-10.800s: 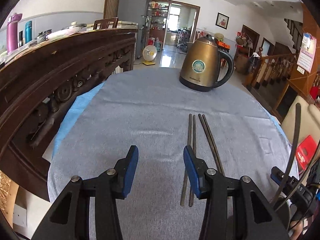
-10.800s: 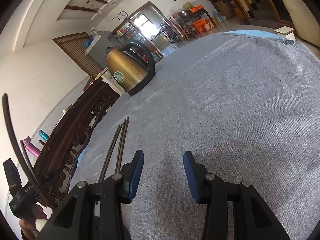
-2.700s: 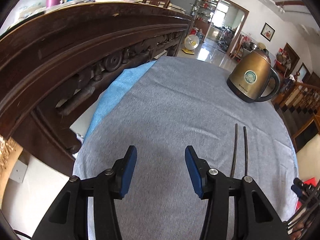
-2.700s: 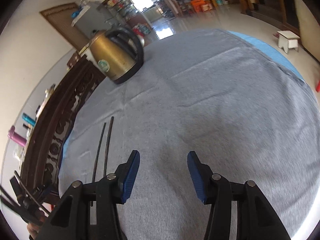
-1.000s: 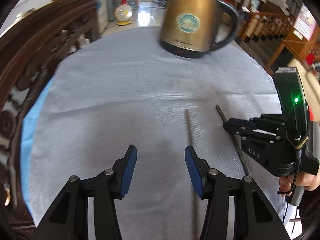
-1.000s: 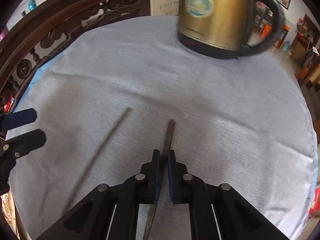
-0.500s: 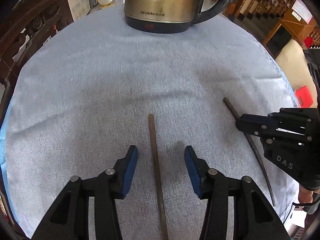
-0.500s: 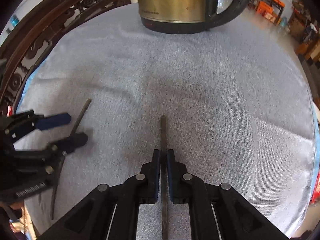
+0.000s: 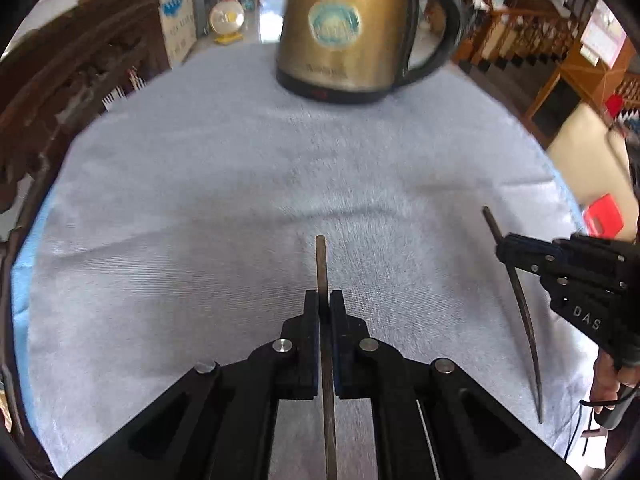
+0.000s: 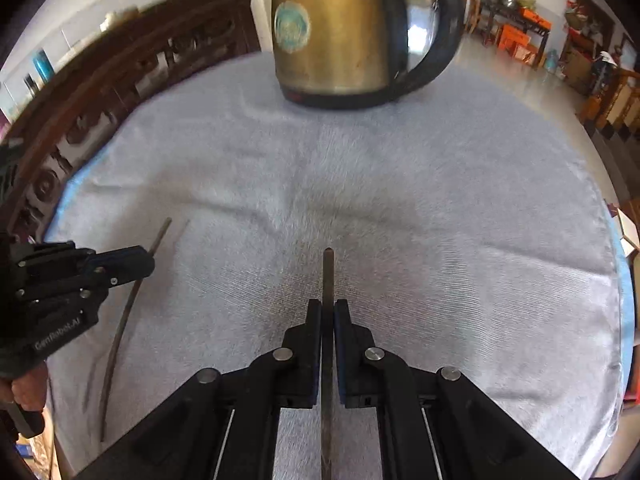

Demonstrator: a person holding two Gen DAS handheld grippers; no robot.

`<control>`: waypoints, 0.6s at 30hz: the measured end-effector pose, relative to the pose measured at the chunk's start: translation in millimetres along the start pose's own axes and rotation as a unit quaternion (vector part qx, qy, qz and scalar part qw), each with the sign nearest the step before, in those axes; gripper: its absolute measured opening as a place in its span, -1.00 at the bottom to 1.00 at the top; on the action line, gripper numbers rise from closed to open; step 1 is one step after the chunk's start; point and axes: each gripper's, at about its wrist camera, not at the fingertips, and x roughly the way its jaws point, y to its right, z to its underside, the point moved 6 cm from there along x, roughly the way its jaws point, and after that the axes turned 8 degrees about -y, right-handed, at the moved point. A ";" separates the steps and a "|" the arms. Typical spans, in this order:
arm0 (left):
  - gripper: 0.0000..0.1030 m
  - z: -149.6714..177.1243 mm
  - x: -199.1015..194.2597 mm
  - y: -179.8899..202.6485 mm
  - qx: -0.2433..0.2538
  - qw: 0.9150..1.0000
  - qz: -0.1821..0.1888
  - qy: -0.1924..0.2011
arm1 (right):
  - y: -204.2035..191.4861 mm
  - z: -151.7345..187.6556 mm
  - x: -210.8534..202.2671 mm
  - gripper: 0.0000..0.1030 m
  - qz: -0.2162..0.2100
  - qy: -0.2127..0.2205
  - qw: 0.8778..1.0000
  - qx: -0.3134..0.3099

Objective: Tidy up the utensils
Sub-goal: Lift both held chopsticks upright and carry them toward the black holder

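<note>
Two dark chopsticks are each pinched in a gripper above a round table draped in grey cloth (image 9: pixel 200 184). Left wrist view: the left gripper (image 9: pixel 324 300) has clamped tight on one chopstick (image 9: pixel 321 264), whose tip points toward the gold kettle (image 9: pixel 344 32) at the table's far edge; the kettle's round label is too blurred to read. Near the right edge, the right gripper (image 9: pixel 505 249), lettered "DAS", clasps the second chopstick (image 9: pixel 520 296). Right wrist view: the right gripper (image 10: pixel 328 312) is closed on its chopstick (image 10: pixel 328 276) mid-table, aimed at the kettle (image 10: pixel 332 28). By the left edge, the left gripper (image 10: pixel 145 261), marked "GenRobot.AI", grips the other chopstick (image 10: pixel 128 312).
</note>
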 end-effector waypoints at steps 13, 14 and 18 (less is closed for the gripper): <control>-0.91 41.7 -135.4 -54.8 -0.049 0.982 -0.039 0.179 | 25.1 71.3 -133.6 -0.87 -0.013 0.178 0.982 0.066; -0.91 48.5 -146.2 -57.8 -0.052 0.979 -0.040 0.192 | 25.8 80.3 -144.5 -0.87 -0.016 0.192 0.979 0.071; -0.91 68.6 -177.0 -62.3 -0.054 0.971 -0.051 0.228 | 25.1 109.3 -178.2 -0.87 -0.019 0.242 0.966 0.088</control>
